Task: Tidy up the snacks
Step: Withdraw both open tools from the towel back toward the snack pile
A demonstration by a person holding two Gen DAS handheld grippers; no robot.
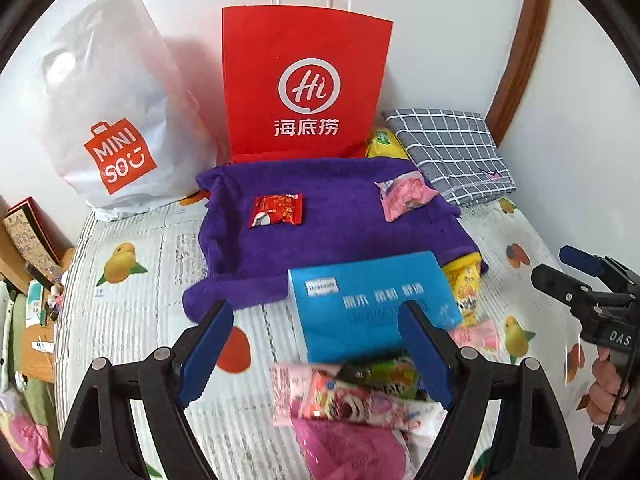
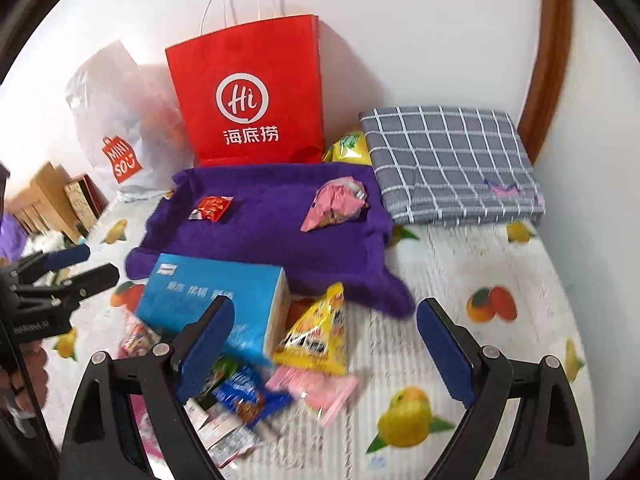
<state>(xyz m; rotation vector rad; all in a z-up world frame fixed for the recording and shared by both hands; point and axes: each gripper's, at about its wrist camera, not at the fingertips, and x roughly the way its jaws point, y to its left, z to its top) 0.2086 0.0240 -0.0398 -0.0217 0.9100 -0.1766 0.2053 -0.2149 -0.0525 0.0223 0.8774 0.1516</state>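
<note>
Left wrist view: the left gripper [image 1: 320,356] hangs with its blue ridged fingers [image 1: 206,354] spread wide, grasping nothing, above a heap of crinkly pink and green foil snack packets [image 1: 352,396] on the ribbed, fruit-printed bedsheet [image 1: 132,312]. Just beyond the fingertips lies a glossy blue rectangular tissue pack [image 1: 372,304], its far edge overlapping a fuzzy purple towel [image 1: 332,228]. On the towel rest a small red foil snack packet [image 1: 277,210] to the left and a crumpled pink snack wrapper [image 1: 404,194] to the right, well apart. Behind stand a stiff red paper bag with white cord handles [image 1: 304,80] and a soft white plastic shopping bag [image 1: 116,120]. A folded grey checked cloth [image 1: 452,152] lies at the right. The right gripper [image 1: 576,280] enters from the right edge; its jaws look parted.

Right wrist view: the right gripper [image 2: 324,354] also has its fingers released and wide apart, empty. Between them sits a yellow triangular snack bag [image 2: 320,334] leaning against the tissue pack [image 2: 216,300], with a flat pink packet [image 2: 320,390] and a blue foil packet [image 2: 248,394] just below.
</note>
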